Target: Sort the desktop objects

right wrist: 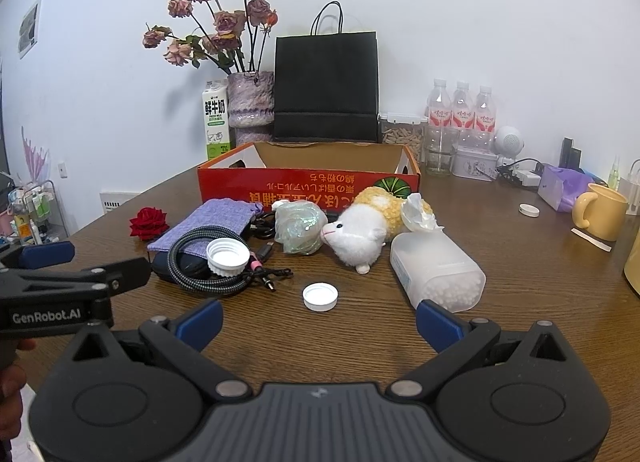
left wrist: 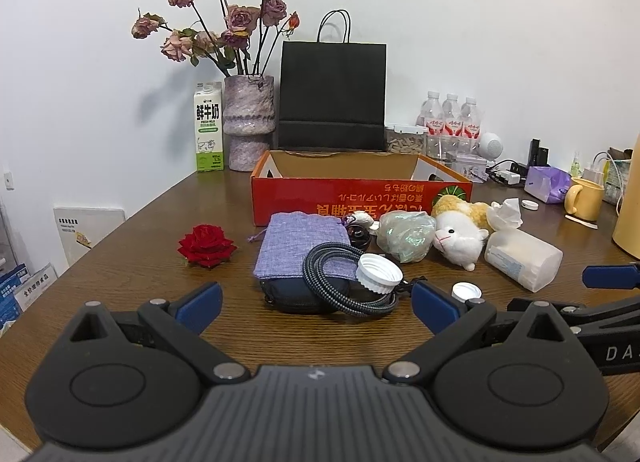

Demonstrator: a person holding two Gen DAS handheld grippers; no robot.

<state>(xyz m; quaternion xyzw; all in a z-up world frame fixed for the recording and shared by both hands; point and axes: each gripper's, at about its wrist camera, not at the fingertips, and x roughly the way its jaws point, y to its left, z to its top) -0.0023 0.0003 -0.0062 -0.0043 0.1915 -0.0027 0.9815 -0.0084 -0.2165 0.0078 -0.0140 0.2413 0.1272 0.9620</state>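
At frame bottom both the left gripper (left wrist: 316, 308) and right gripper (right wrist: 318, 320) hover spread and empty, facing centre-frame clutter heaped before the orange box (left wrist: 360, 198), probably its destination.

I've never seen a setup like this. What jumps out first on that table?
Probably the red cardboard box standing open in the middle of the wooden table, with a clutter in front of it: a white and yellow plush toy, a purple cloth pouch and a coiled cable. A single red rose lies apart to the left. Dried roses in a vase stand behind, beside a black paper bag.
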